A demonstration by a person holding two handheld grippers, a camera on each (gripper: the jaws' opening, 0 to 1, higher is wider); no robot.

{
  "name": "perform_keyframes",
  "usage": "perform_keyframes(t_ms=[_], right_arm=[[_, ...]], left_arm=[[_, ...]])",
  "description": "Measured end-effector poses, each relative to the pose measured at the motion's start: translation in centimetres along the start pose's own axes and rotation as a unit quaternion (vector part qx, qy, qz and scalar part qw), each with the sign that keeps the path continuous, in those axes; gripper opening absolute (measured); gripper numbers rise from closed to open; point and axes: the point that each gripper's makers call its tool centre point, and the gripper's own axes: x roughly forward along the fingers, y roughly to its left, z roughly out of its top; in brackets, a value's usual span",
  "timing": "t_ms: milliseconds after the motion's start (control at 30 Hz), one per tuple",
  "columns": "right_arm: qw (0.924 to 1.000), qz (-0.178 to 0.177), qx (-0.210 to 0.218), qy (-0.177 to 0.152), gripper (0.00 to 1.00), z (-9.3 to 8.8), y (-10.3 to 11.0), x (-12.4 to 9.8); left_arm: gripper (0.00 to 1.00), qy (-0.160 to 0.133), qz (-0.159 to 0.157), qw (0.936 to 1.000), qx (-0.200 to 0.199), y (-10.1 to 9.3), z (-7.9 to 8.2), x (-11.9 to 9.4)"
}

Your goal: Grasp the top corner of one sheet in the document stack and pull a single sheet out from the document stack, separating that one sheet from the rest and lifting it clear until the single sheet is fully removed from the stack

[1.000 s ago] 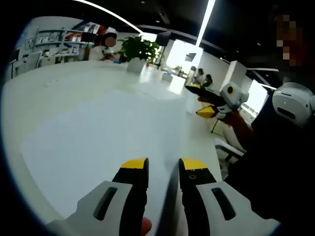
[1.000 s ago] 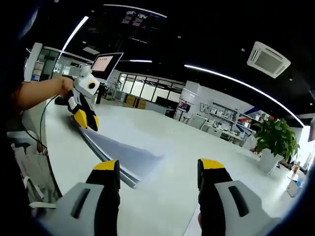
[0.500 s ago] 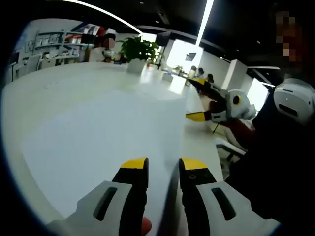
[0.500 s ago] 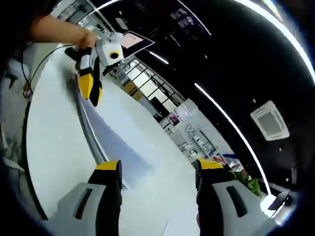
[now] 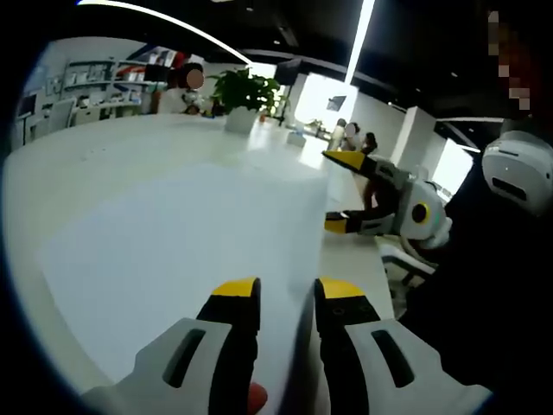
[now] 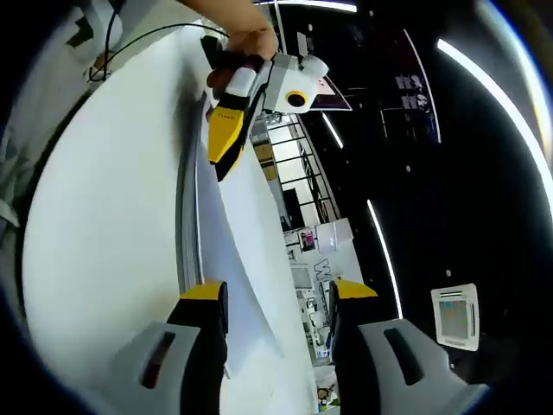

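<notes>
Counted, by size: one white table [image 5: 78,164] [image 6: 95,225], one stack [image 6: 184,233] of paper flat on it, one sheet [image 5: 173,251] [image 6: 232,251] raised off that stack, two grippers, one potted plant [image 5: 242,91], one ceiling vent [image 6: 454,316].

Pinched at a corner of the sheet, above the stack's near end: the left gripper [image 5: 288,290] [image 6: 223,147], jaws closed to a narrow slot with the paper's thin edge between them, a hand [image 6: 246,43] around its handle. Spreading from that pinch across the left gripper view: the sheet, broad and pale, sloping down toward the stack.

To the side of the stack, off the paper: the right gripper [image 5: 333,192] [image 6: 276,294], jaws spread wide and holding nothing. In the right gripper view, between those jaws: the sheet's far edge, lying over the stack; touching the jaws or not, cannot tell.

Under the stack: glossy white tabletop with a curved rim, a thin dark cable [image 6: 147,35] near the hand.

Beyond the stack, at the table's far end: the plant in a white pot, shelving, bright windows and a few blurred people. Overhead: dark ceiling, long light strips [image 5: 367,26] [image 6: 492,95], the vent.
</notes>
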Motion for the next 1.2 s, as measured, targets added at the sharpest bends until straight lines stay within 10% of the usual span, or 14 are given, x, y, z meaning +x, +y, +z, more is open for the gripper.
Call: perform_keyframes(t_ms=[900,1200], right_arm=[[0.9974,0.041,-0.056,-0.020,0.02,0.7,3.1,1.8],[0.9979,0.038,-0.049,-0.016,0.02,0.7,3.1,1.9]], left_arm=[[0.28,0.009,0.051,0.9964,0.067,-0.2,-0.3,0.2],[0.28,0.006,0.063,0.9947,0.081,-0.2,-0.4,0.2]])
